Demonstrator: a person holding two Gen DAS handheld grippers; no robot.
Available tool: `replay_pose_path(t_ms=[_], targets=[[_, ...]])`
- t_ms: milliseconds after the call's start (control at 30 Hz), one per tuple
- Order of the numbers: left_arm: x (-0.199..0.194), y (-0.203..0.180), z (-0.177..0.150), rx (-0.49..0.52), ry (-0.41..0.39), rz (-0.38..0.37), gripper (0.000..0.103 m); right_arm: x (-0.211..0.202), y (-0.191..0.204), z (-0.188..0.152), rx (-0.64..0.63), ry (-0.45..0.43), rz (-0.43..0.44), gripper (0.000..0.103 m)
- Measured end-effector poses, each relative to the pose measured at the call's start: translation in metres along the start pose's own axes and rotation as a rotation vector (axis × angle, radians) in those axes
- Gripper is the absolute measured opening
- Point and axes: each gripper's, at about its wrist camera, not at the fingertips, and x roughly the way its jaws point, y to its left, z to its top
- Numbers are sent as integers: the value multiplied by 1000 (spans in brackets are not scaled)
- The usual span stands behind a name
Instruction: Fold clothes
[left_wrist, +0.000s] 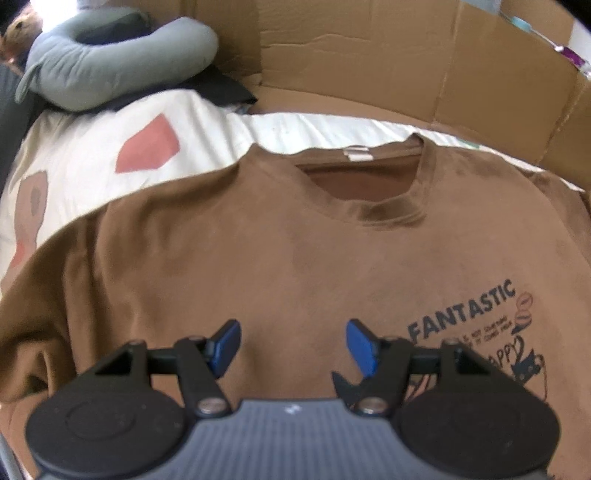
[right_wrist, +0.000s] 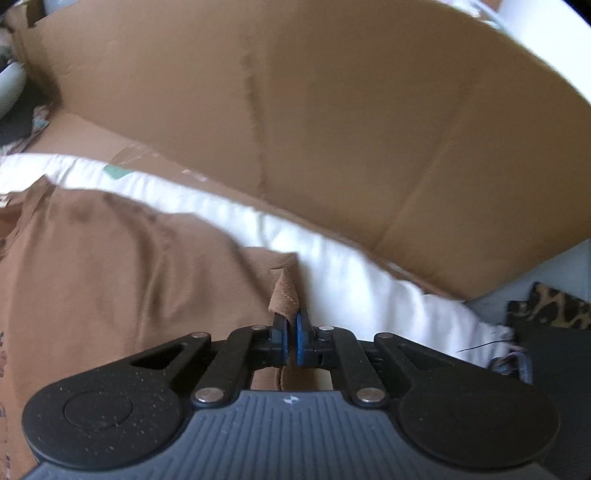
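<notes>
White bedsheet (left_wrist: 92, 122) before cardboard wall (left_wrist: 369, 55). Brown T-shirt (left_wrist: 258, 240) flat, print up, collar toward frame top. Left claw (left_wrist: 293, 341) spread, above chest. Right claw (right_wrist: 291, 334) pinches sleeve edge (right_wrist: 283, 293) at shirt's right side, frame centre.

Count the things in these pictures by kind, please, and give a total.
Brown T-shirt: 1
Patterned bed cover: 1
Grey neck pillow: 1
Cardboard sheet: 1
Grippers: 2, the left gripper open above the shirt, the right gripper shut on a sleeve edge
Total: 6
</notes>
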Motion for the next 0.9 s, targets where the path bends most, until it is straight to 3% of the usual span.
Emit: replay_pose_path(t_ms=[367, 700, 900], targets=[[6, -4, -5, 6, 23, 10, 66, 15, -46, 8, 148, 11, -109, 2], [8, -3, -11, 17, 37, 24, 66, 32, -65, 10, 238, 30, -120, 2], [8, -8, -13, 37, 32, 15, 66, 21, -67, 10, 235, -9, -105, 2]])
